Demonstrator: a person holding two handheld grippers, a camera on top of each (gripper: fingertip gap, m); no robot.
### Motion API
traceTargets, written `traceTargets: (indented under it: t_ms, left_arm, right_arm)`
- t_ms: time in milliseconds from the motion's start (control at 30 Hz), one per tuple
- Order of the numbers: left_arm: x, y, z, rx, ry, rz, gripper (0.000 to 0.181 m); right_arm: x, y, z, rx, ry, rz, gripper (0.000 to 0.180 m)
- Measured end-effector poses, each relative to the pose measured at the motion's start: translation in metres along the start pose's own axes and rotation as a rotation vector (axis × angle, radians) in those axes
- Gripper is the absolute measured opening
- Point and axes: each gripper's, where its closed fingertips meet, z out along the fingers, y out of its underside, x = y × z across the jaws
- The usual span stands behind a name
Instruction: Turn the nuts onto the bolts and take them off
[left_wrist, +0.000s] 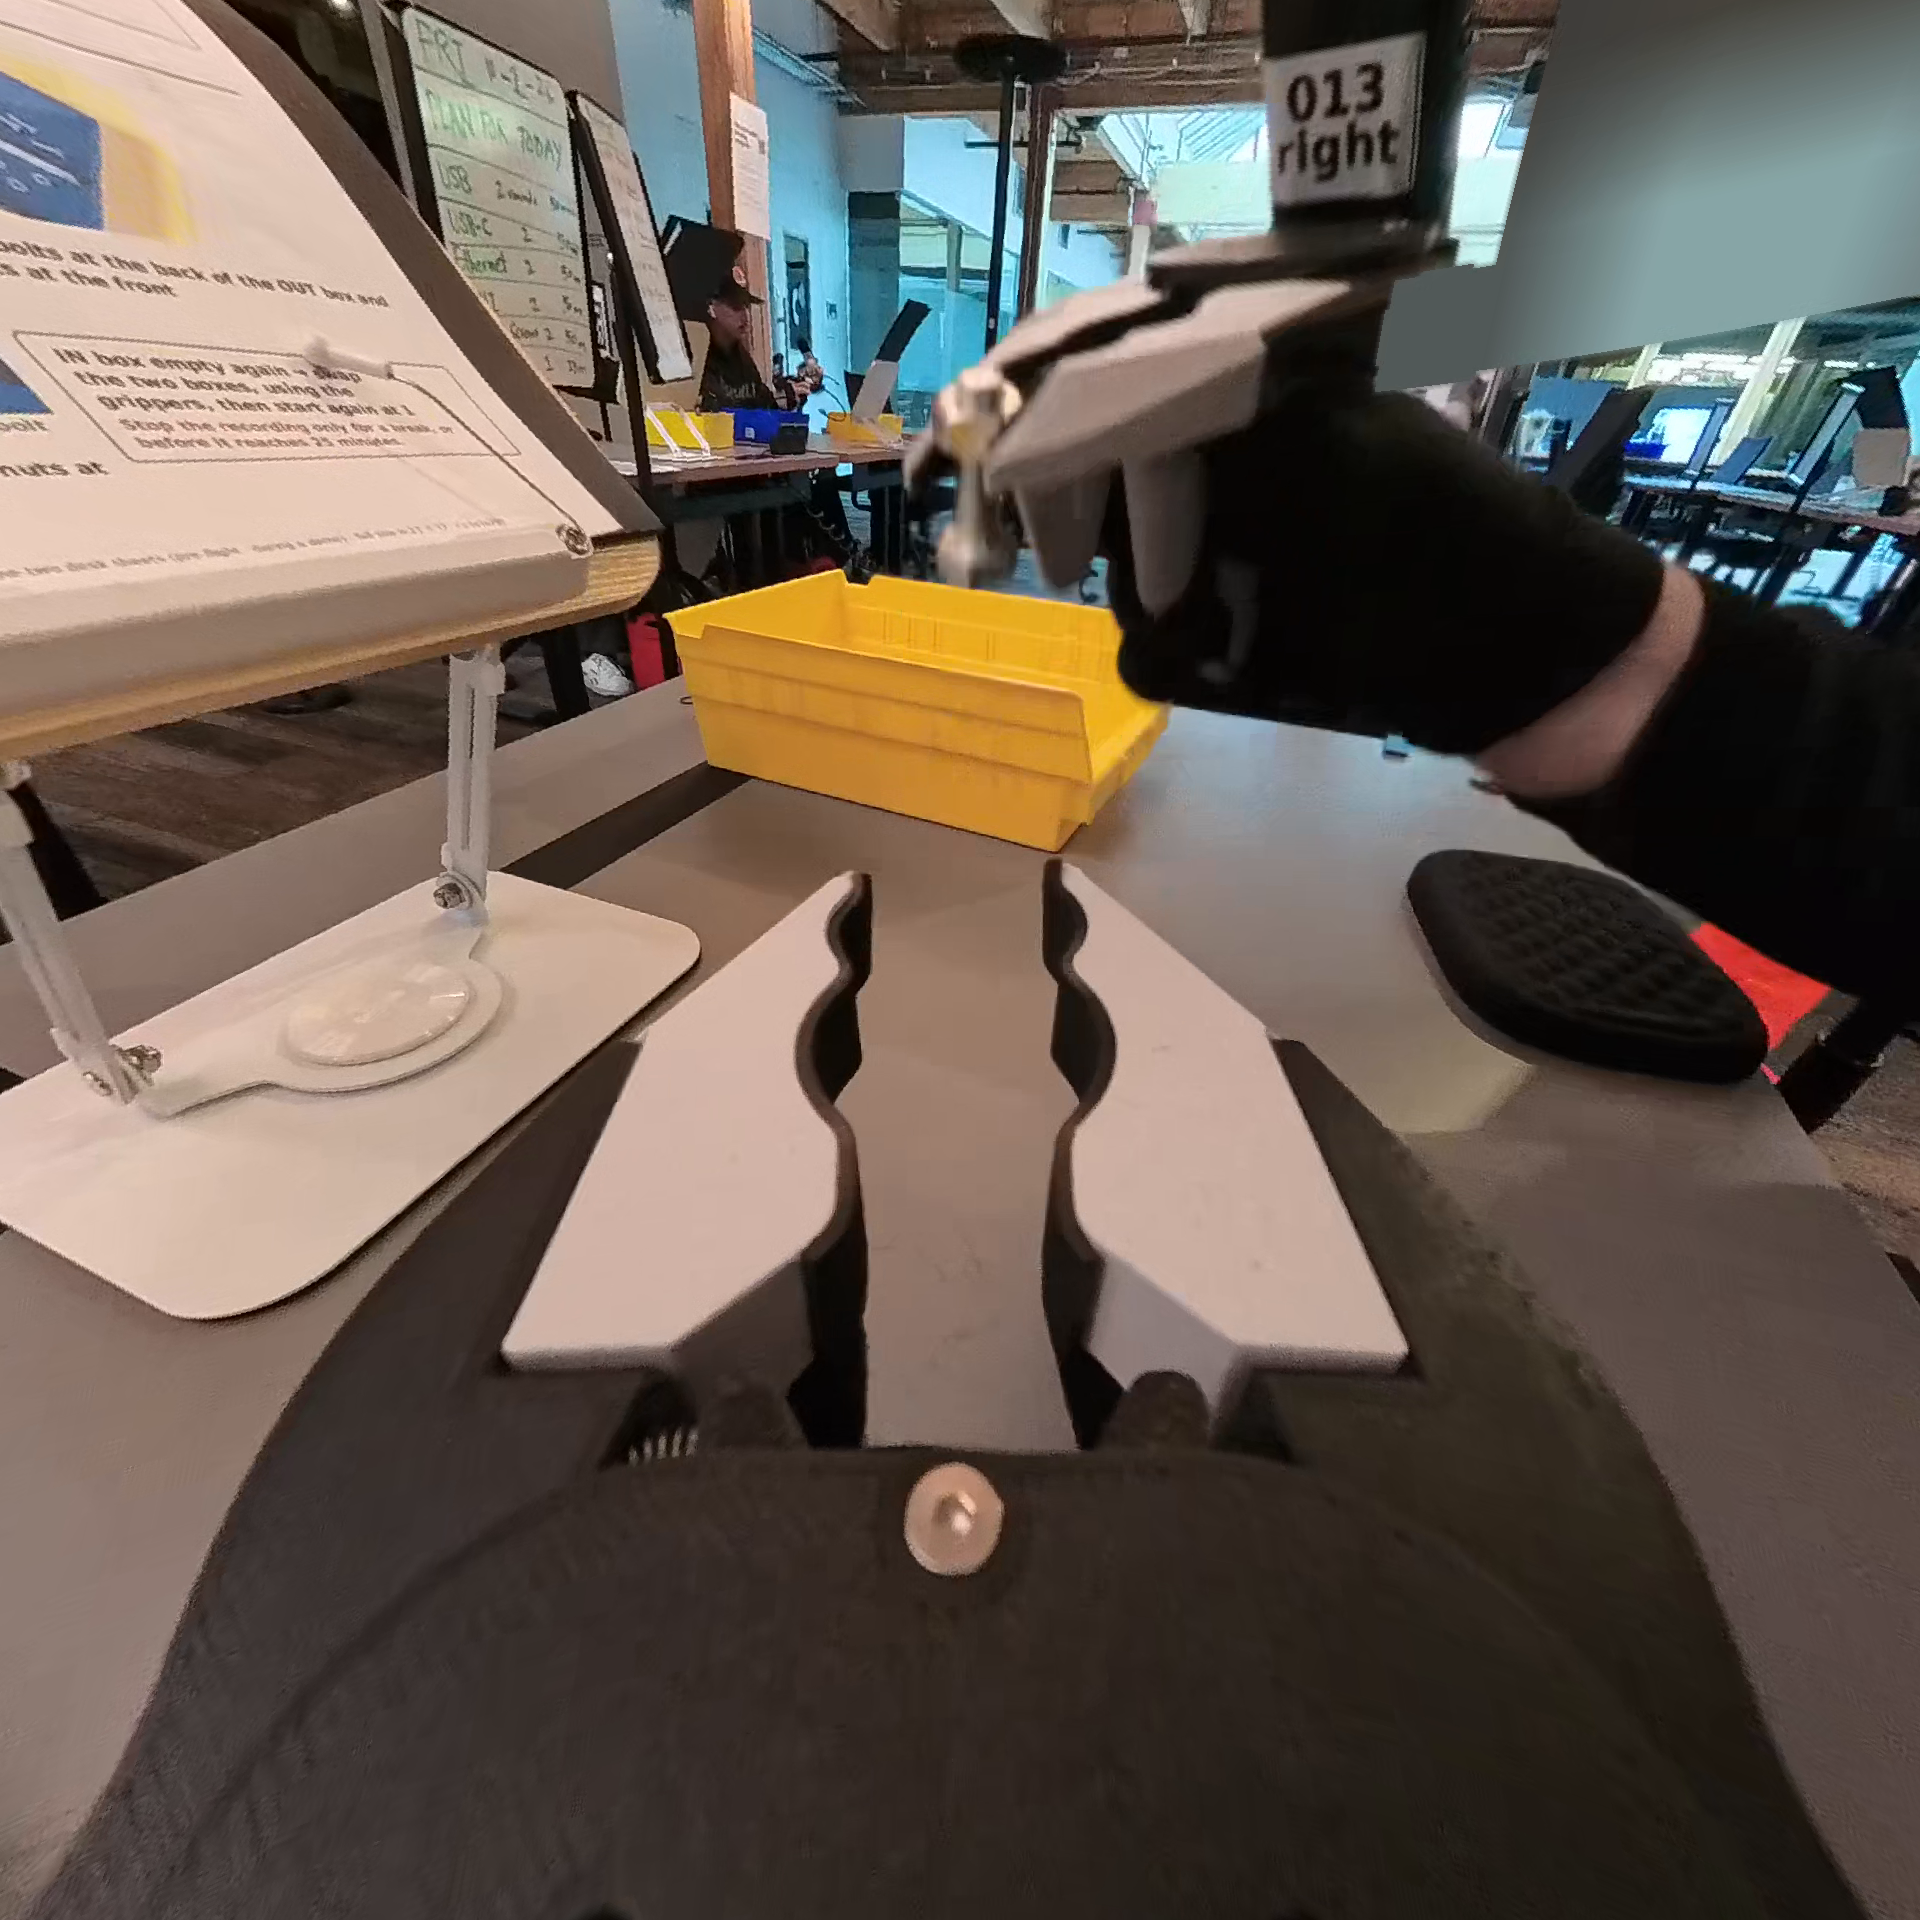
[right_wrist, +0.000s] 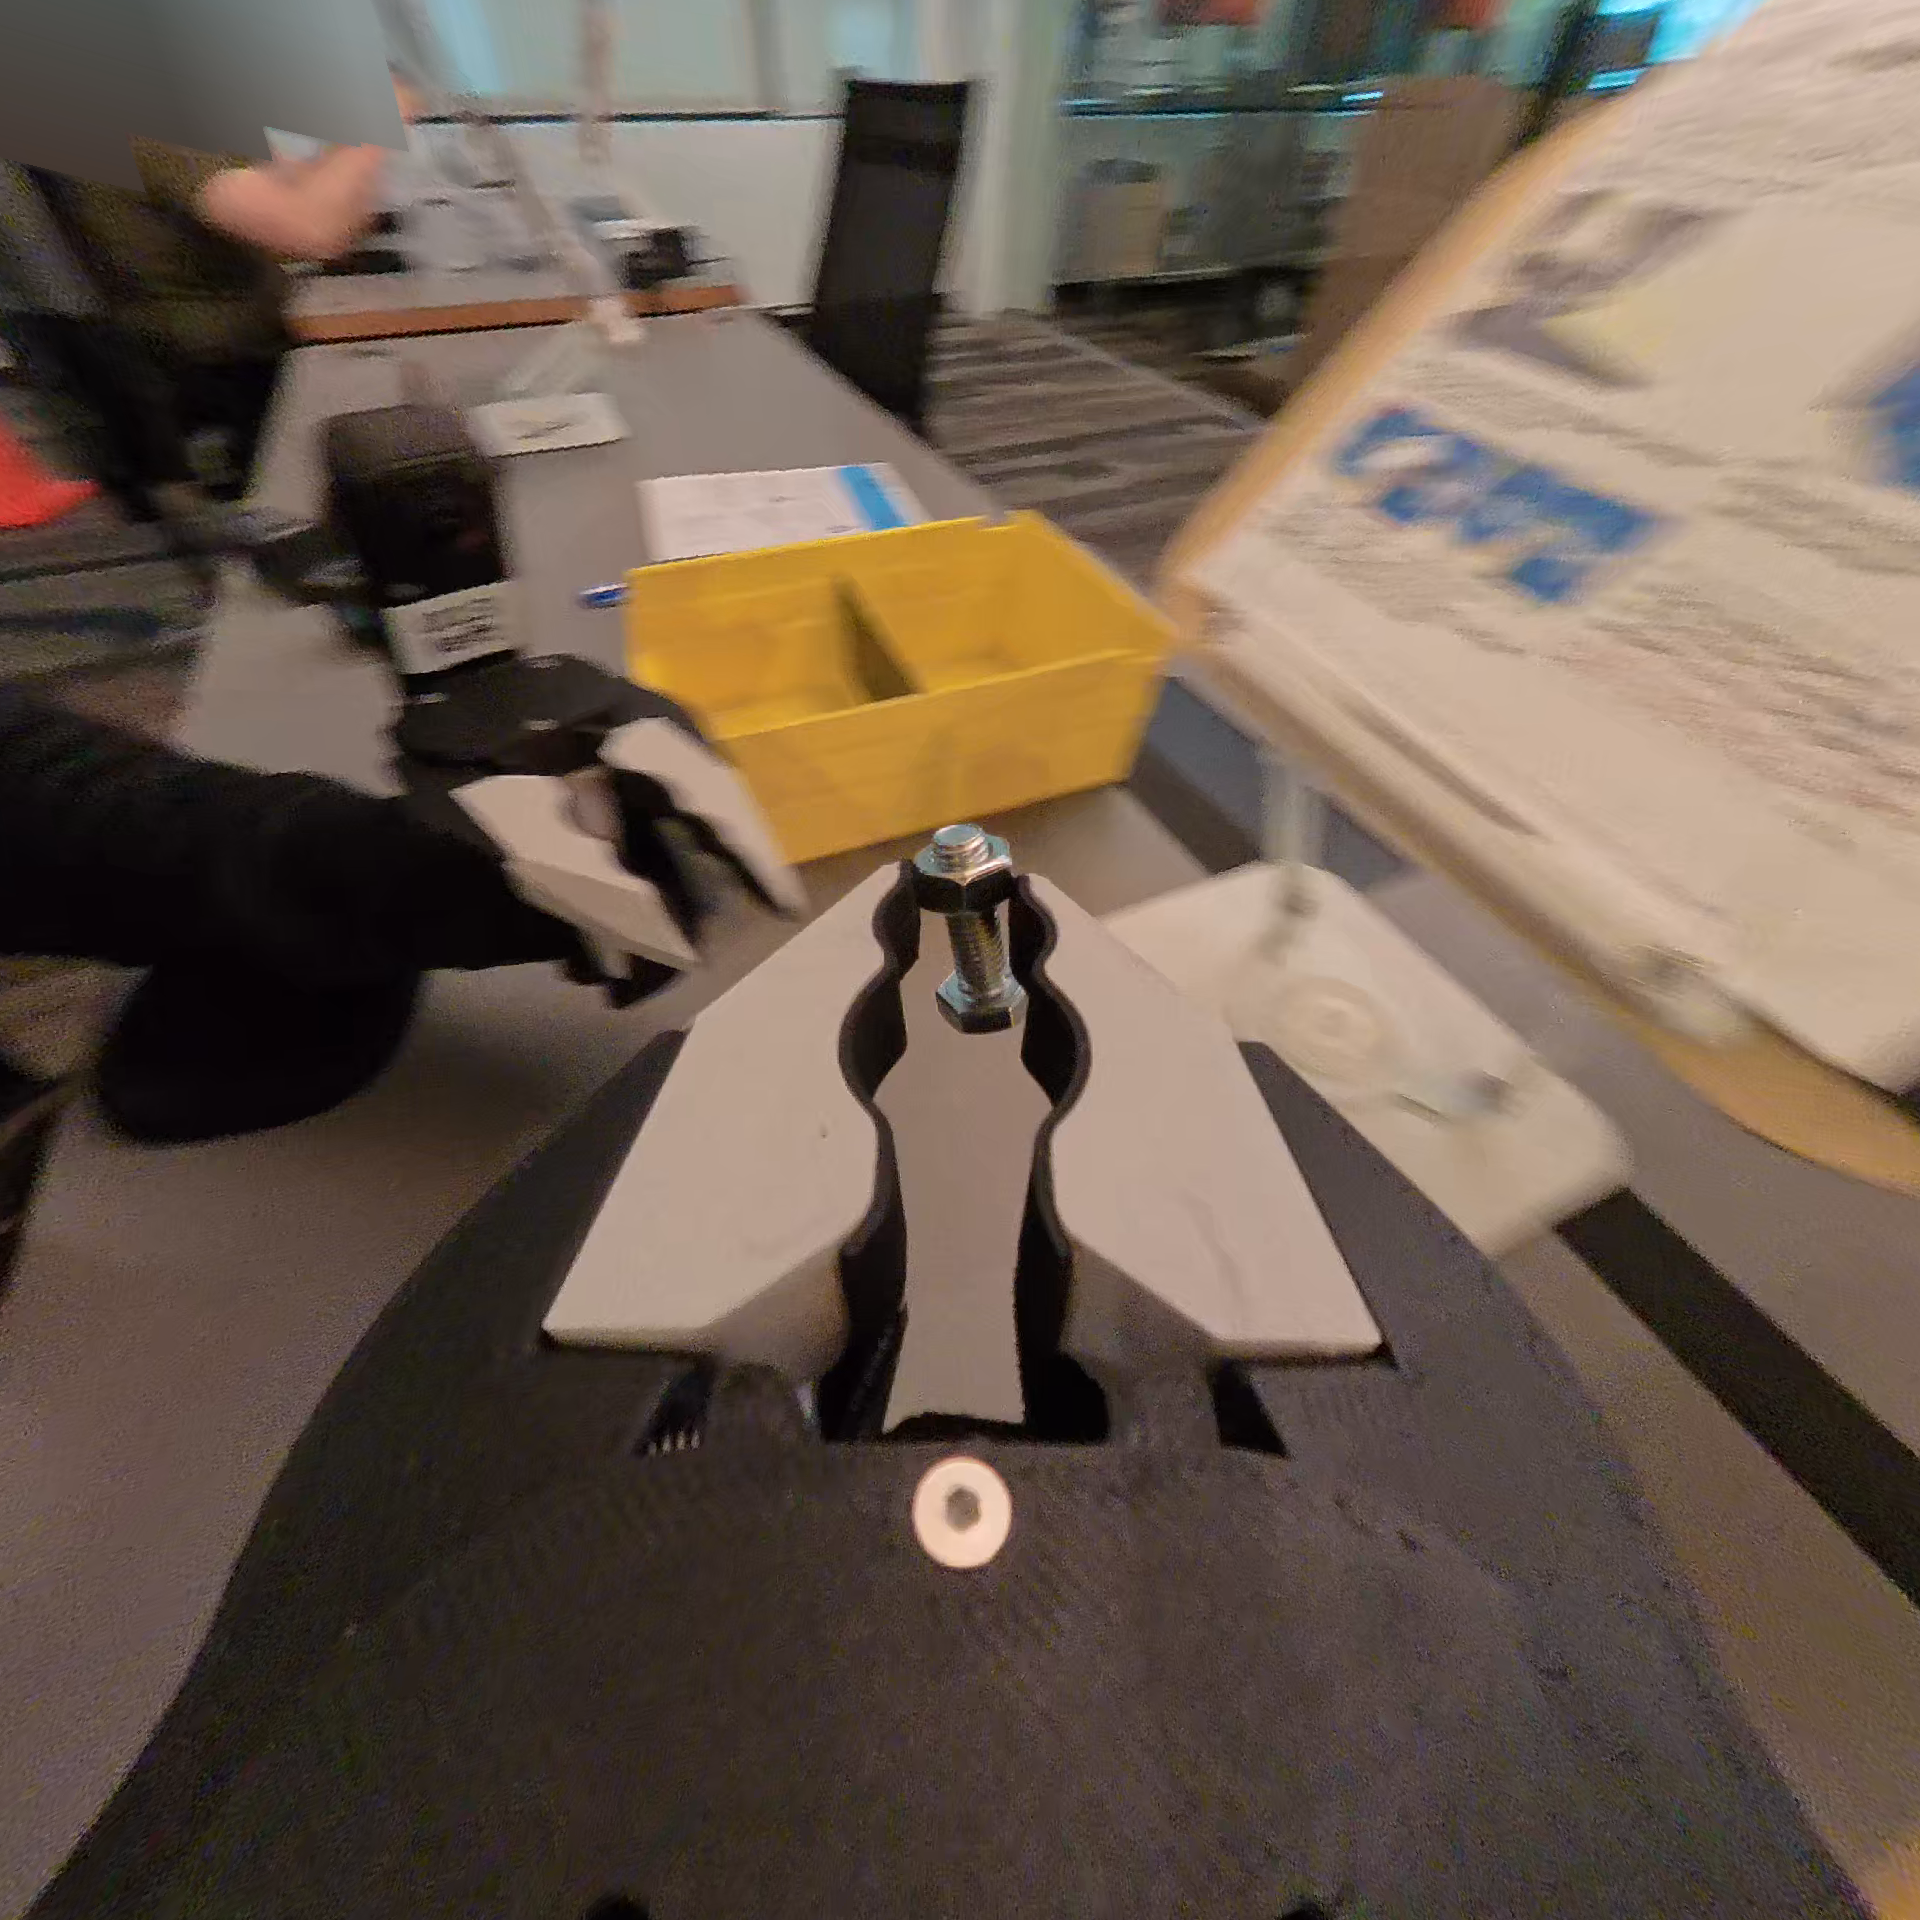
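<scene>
Right gripper (right_wrist: 961, 894): clamped at its fingertips on the nut (right_wrist: 958, 871), raised above the table (left_wrist: 1299, 831).
Bolt (right_wrist: 968, 966): threaded through the nut, head hanging low (blurred in the left wrist view).
Left gripper (left_wrist: 956, 925): fingers spread, nothing between them.
Yellow bin (right_wrist: 914, 717): on the table beyond both grippers, divider inside.

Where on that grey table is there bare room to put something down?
Bare table lies between the yellow bin, the white stand base and the black pad. It is crowded at the stand, whose tilted board overhangs the left side.
</scene>
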Motion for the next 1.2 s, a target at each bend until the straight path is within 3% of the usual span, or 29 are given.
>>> traceTargets:
  t_ms: [100, 233, 433, 600, 733, 867, 933, 1033, 1200]
  left_arm:
    - [0.005, -0.005, -0.004, -0.008, 0.028, 0.045, 0.0]
    - [0.007, -0.006, -0.004, -0.065, 0.04, 0.086, 0.0]
    - [-0.003, -0.01, -0.005, -0.084, -0.011, 0.117, 0.0]
    - [-0.01, -0.007, -0.006, -0.105, -0.037, 0.118, 0.0]
    - [-0.016, -0.008, -0.007, -0.115, -0.066, 0.124, 0.004]
    - [-0.032, -0.022, -0.018, -0.119, -0.133, 0.155, 0.015]
    - [-0.048, -0.031, -0.031, -0.145, -0.199, 0.193, 0.022]
    - [-0.079, -0.05, -0.063, -0.183, -0.337, 0.232, 0.032]
    - [-0.145, -0.067, -0.157, -0.388, -0.675, 0.3, 0.057]
  right_arm:
    - [0.08, 0.005, -0.075, -0.066, 0.309, 0.034, 0.015]
    - [0.175, 0.081, -0.169, -0.408, 0.677, 0.111, 0.015]
    - [0.23, 0.213, -0.221, -0.719, 0.751, 0.42, 0.015]
    - [0.238, 0.27, -0.222, -0.862, 0.72, 0.532, 0.015]
    - [0.243, 0.258, -0.225, -0.846, 0.749, 0.489, 0.034]
    - [0.24, 0.209, -0.243, -0.73, 0.824, 0.389, 0.03]
    - [0.238, 0.189, -0.262, -0.691, 0.889, 0.328, 0.037]
    - [0.235, 0.179, -0.296, -0.662, 0.987, 0.287, 0.063]
    - [0.227, 0.187, -0.34, -0.59, 1.086, 0.311, 0.064]
